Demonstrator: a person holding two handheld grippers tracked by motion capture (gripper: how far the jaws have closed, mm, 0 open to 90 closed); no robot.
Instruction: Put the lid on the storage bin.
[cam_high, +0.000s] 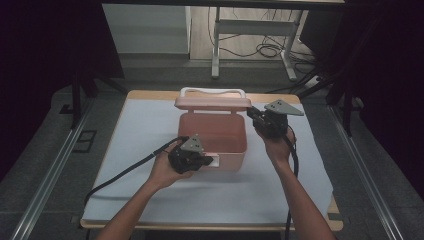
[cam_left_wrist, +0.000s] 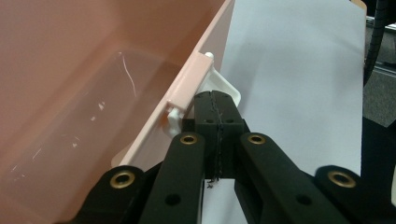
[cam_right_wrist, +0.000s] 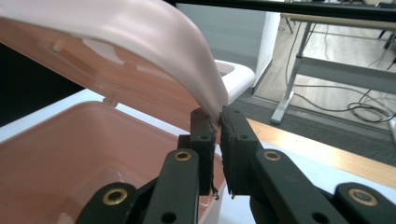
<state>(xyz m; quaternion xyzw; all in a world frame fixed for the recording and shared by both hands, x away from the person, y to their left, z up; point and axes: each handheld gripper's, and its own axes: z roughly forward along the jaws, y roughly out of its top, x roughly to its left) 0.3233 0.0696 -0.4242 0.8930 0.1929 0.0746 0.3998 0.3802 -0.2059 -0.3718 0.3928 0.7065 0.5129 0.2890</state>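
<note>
Pink box (cam_high: 212, 140) sits mid-table, toward the far edge. Lid (cam_high: 212, 103) raised. Left gripper (cam_left_wrist: 218, 122) jaws pressed together at the front latch (cam_left_wrist: 219, 86). Right gripper (cam_right_wrist: 218, 125) pinches the lid's right rim, thin gap between pads. Step: opening the lid. Next, probably: swing it fully back, then let go.

L gripper (cam_left_wrist: 217, 109) jaws shut at white latch (cam_left_wrist: 224, 86) of pink box (cam_left_wrist: 93, 70)

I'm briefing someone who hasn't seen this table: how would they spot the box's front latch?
On the white-covered table stands an open pink box, lid raised at the back. The latch is the small white tab on the near front wall, unlike the big white handle on the lid.
</note>
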